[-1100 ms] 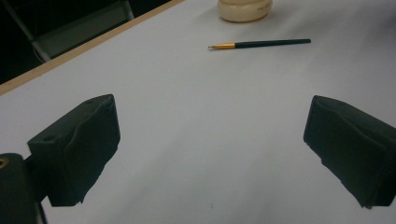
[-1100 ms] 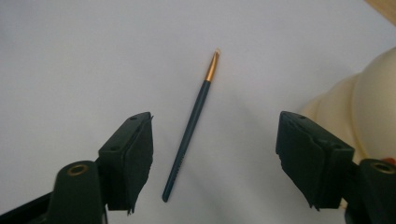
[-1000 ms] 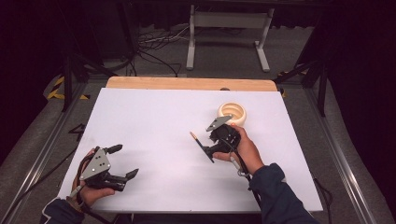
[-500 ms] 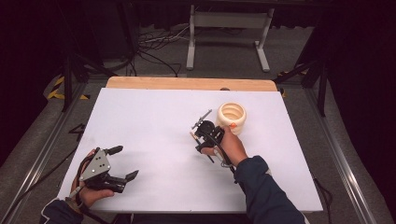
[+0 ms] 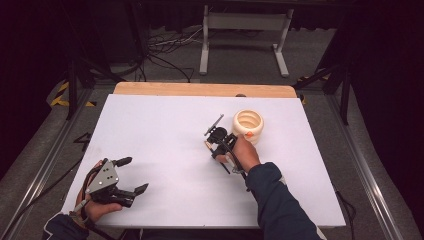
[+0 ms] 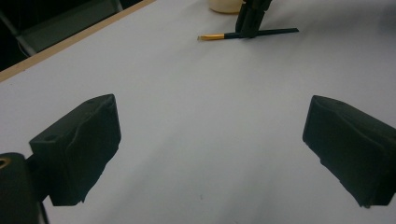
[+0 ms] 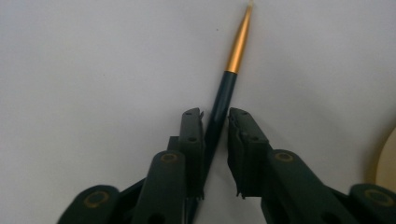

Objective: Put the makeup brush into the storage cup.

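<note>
A wide white tabletop [image 5: 165, 130] is being edged along its far side by a strip of pale bare wood [image 5: 200, 89]. A cream, ribbed, round cup [image 5: 248, 121] is being borne upright on the right half of that top, near the far edge. Beyond the table, a grey metal stand with two splayed feet [image 5: 245, 22] is being supported by the grey carpeted floor [image 5: 320, 55], where black cables [image 5: 165, 50] are being left in loose tangles. Yellow-and-black striped tape [image 5: 60, 97] is being shown at the left.
</note>
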Available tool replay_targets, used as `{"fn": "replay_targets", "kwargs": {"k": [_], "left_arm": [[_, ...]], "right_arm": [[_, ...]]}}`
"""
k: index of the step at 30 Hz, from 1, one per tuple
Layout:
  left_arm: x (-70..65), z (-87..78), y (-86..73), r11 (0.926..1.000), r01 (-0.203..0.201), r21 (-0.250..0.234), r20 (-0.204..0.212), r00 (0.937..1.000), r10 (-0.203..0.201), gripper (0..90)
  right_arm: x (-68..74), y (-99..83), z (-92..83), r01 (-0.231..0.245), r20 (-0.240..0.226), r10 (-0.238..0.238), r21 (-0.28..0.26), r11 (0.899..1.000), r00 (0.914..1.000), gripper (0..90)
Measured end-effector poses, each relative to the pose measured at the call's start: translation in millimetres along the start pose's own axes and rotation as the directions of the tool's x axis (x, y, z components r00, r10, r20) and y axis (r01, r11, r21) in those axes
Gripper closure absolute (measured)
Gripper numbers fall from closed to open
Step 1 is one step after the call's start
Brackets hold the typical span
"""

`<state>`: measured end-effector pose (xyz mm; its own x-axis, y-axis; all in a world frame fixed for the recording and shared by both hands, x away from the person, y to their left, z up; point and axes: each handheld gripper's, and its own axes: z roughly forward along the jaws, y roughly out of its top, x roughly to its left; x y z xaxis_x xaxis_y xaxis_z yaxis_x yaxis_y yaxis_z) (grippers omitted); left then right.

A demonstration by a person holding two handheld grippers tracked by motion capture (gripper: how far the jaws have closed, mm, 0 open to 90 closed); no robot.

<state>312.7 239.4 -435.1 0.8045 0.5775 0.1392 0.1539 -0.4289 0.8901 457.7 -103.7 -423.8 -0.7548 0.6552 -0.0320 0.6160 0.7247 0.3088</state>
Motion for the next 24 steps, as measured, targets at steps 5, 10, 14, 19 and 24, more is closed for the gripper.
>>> {"fn": "replay_targets", "kwargs": {"k": [5, 10, 14, 19, 24], "left_arm": [[1.2, -1.0, -0.4, 0.9998, 0.016, -0.013, 0.003, 0.9999, -0.016, 4.9], [1.4, -0.6, -0.7, 0.9998, 0.016, -0.007, 0.0, 0.9999, -0.016, 5.0], [1.5, -0.5, -0.8, 0.9998, 0.017, -0.006, -0.003, 0.9999, -0.017, 5.1], [1.3, -0.8, -0.8, 0.9998, 0.017, -0.007, -0.004, 0.9998, -0.017, 5.1], [2.2, -0.3, -0.8, 0.9998, 0.02, -0.006, -0.005, 0.9998, -0.02, 5.2]], "right_arm": [[-2.8, -0.7, 0.1, -0.02, -0.015, 0.019, -0.005, 1.0, 0.9997, 84.0], [-1.4, -1.8, -1.9, 0.008, 0.005, -0.008, 0.005, 1.0, 1.0, 84.1], [-1.8, -4.5, -8.1, 0.005, 0.003, -0.005, -0.025, 1.0, 1.0, 84.1], [-4.2, -9.6, -20.4, -0.016, -0.008, 0.015, -0.087, 0.996, 0.9999, 84.2], [-2.6, -13.4, -28.1, -0.016, -0.003, 0.016, -0.15, 0.989, 0.9999, 84.2]]}}
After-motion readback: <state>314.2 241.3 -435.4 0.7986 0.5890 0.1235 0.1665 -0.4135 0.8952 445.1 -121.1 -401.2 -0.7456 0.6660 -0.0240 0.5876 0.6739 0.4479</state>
